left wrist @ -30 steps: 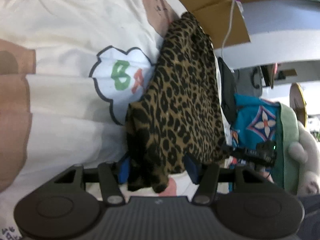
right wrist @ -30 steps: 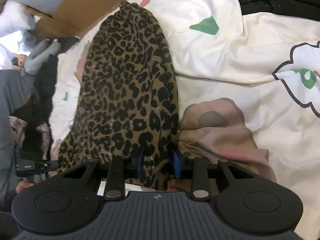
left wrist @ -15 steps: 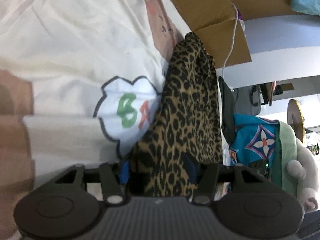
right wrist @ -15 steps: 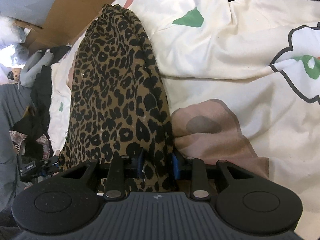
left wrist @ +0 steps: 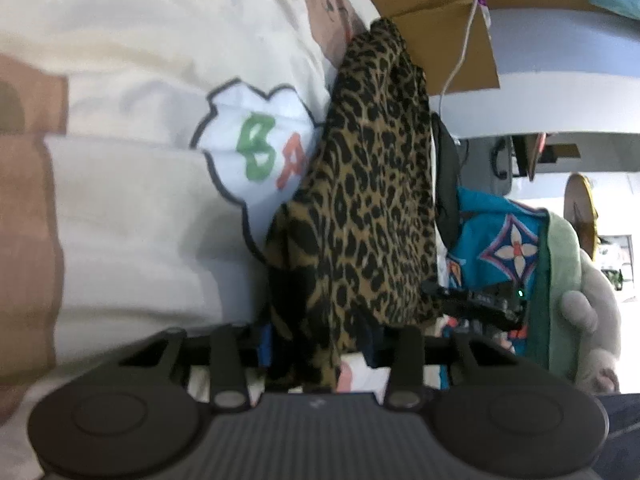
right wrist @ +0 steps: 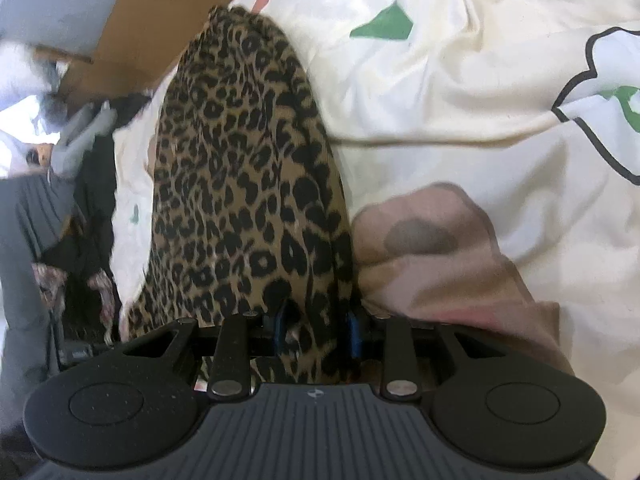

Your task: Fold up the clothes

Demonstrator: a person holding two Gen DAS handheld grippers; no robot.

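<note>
A leopard-print garment point(left wrist: 372, 200) hangs stretched between both grippers above a cream bedspread point(left wrist: 132, 220) with cartoon prints. My left gripper point(left wrist: 320, 344) is shut on one end of it; the cloth bunches between the blue fingertips. In the right wrist view the same garment point(right wrist: 240, 184) runs away from my right gripper point(right wrist: 318, 332), which is shut on its other end. The far end of the cloth rests by a cardboard box.
A cardboard box point(left wrist: 436, 20) with a white cable lies at the bed's far edge. A turquoise patterned cloth point(left wrist: 500, 240) and a plush toy point(left wrist: 592, 312) sit to the right. Dark clothes point(right wrist: 80, 216) pile at the left of the right wrist view.
Both grippers stay shut on the garment. The left gripper has drawn back and lifted, so the cloth hangs looser and more of it shows. The right view has shifted slightly.
</note>
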